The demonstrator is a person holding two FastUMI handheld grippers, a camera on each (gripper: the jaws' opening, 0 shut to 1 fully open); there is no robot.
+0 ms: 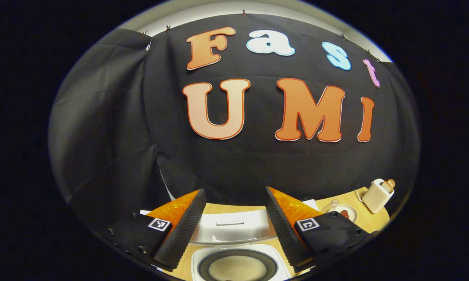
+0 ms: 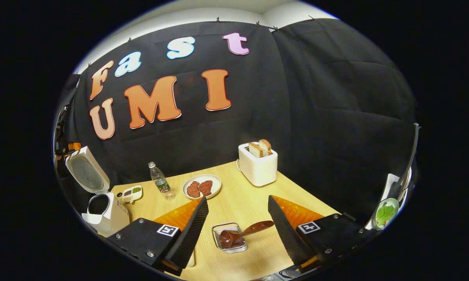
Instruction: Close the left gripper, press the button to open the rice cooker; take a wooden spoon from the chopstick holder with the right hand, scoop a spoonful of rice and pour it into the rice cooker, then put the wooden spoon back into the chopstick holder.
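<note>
In the left gripper view the white rice cooker (image 1: 203, 259) stands open right beneath my left gripper (image 1: 235, 193). Its lid (image 1: 232, 230) is raised at the back, and pale rice (image 1: 237, 267) lies in the dark inner pot. The left gripper's jaws are spread wide with nothing between them. In the right gripper view a brown wooden spoon (image 2: 242, 233) rests with its bowl in a small wire chopstick holder (image 2: 229, 245), handle leaning right. My right gripper (image 2: 237, 199) is open just above and behind it, touching nothing. The open rice cooker (image 2: 111, 214) sits far left.
On the wooden table (image 2: 238, 195) stand a white toaster (image 2: 257, 166) with bread, a plate of meat (image 2: 201, 186), a small water bottle (image 2: 160, 180) and a little condiment dish (image 2: 132, 194). A bowl with a green leaf (image 2: 386, 212) sits at the far right edge.
</note>
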